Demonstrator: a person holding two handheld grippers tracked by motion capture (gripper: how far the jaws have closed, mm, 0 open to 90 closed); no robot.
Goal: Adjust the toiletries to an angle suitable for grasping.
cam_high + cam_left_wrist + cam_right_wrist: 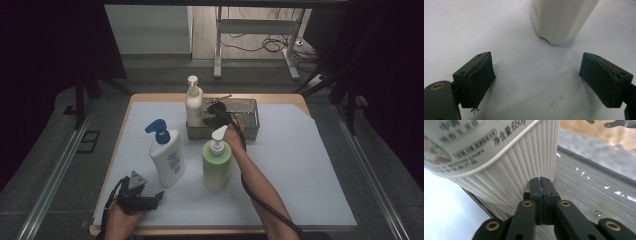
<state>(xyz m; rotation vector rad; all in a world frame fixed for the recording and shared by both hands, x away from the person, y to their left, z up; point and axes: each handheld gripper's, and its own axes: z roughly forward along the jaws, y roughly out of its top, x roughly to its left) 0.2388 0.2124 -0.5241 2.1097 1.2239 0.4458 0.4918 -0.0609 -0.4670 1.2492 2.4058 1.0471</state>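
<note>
A: Where is the left gripper (150, 201)?

B: Low at the near left corner, lying almost level, gripped from behind by the person's left hand (121, 216). Its two black jaws stand wide apart with nothing between the pads (480, 82).

A: And the right gripper (214, 114)?

B: Far out ahead, on a bare right forearm (260, 185) stretched straight forward, its black cable trailing along the arm. Its jaws are pressed together, pad against pad, gripping nothing.
</note>
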